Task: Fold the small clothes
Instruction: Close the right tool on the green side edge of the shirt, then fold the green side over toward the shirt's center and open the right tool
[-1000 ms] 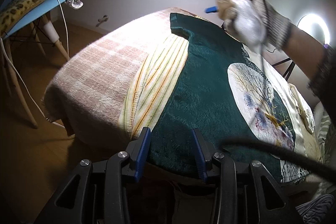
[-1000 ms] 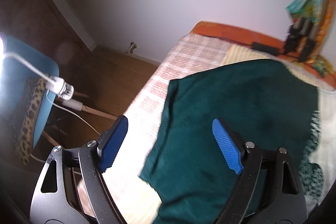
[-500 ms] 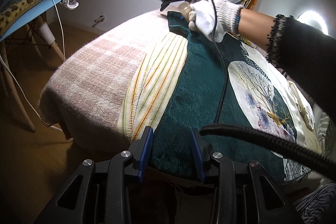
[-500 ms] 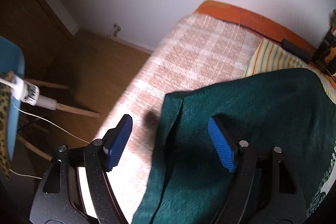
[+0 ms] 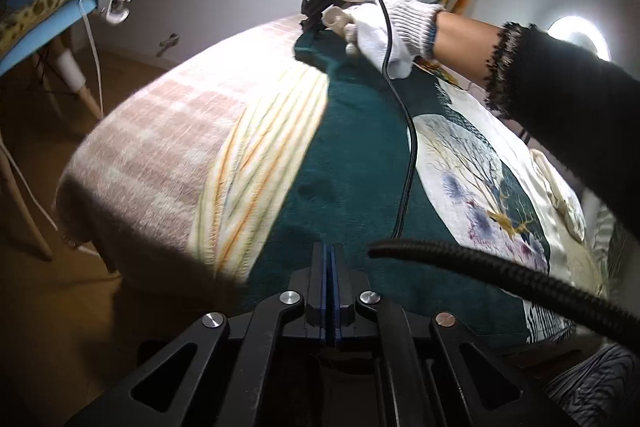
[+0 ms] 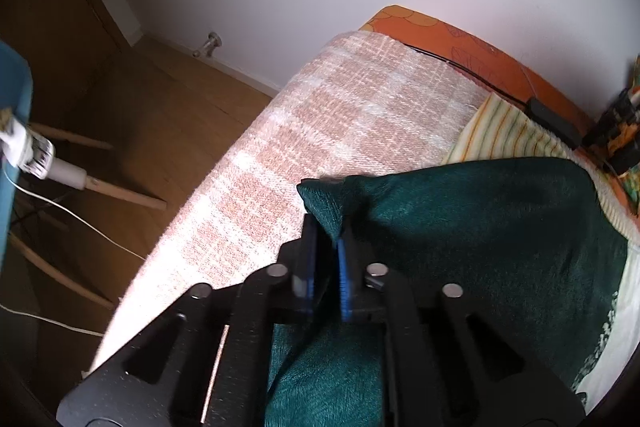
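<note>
A dark green garment [image 5: 352,163] with a round white printed panel lies spread on the bed. My left gripper [image 5: 329,259] is shut on its near edge, the blue pads pressed together over the cloth. My right gripper [image 6: 328,247] is shut on the far corner of the green garment [image 6: 460,227], which bunches up between the pads. In the left wrist view the right gripper [image 5: 320,11] sits at the far corner, held by a white-gloved hand.
A pink checked blanket [image 5: 168,131] and a yellow striped cloth [image 5: 256,163] cover the bed. A blue chair [image 5: 36,27] with a clipped lamp stands on the wooden floor at the left. A black cable [image 5: 480,267] crosses the garment. An orange headboard edge [image 6: 460,47] lies beyond.
Both grippers went from open to shut on the garment: the left on the near edge, the right lowered onto the far corner and pinched it.
</note>
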`<action>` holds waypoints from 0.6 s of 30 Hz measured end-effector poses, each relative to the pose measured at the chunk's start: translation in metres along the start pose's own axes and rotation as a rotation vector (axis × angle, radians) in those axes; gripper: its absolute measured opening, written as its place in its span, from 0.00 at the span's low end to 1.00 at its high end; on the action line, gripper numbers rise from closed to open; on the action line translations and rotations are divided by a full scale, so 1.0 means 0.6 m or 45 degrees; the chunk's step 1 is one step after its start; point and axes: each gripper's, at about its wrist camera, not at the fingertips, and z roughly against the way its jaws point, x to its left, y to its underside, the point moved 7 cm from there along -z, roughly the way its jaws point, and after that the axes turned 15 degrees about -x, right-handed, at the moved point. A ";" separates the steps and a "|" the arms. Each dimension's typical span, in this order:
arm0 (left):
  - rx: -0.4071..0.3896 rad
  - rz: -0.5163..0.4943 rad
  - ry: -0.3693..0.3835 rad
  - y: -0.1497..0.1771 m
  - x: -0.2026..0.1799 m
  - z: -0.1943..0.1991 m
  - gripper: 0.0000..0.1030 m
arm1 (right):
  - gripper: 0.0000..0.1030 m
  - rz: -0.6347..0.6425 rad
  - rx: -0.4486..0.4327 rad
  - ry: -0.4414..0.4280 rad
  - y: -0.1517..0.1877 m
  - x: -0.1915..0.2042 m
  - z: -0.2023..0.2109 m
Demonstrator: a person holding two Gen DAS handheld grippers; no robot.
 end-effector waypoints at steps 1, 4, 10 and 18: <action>-0.006 -0.014 0.001 -0.001 -0.004 0.001 0.00 | 0.06 -0.010 -0.010 -0.008 -0.002 -0.004 0.004; -0.018 0.005 0.022 -0.004 -0.009 0.004 0.00 | 0.05 -0.039 -0.040 -0.043 -0.010 -0.013 0.018; -0.083 0.037 -0.053 -0.022 0.021 0.014 0.27 | 0.04 -0.063 -0.083 -0.071 -0.021 -0.033 0.042; -0.040 -0.045 -0.133 -0.003 0.027 -0.012 0.23 | 0.04 -0.086 -0.109 -0.082 -0.028 -0.053 0.072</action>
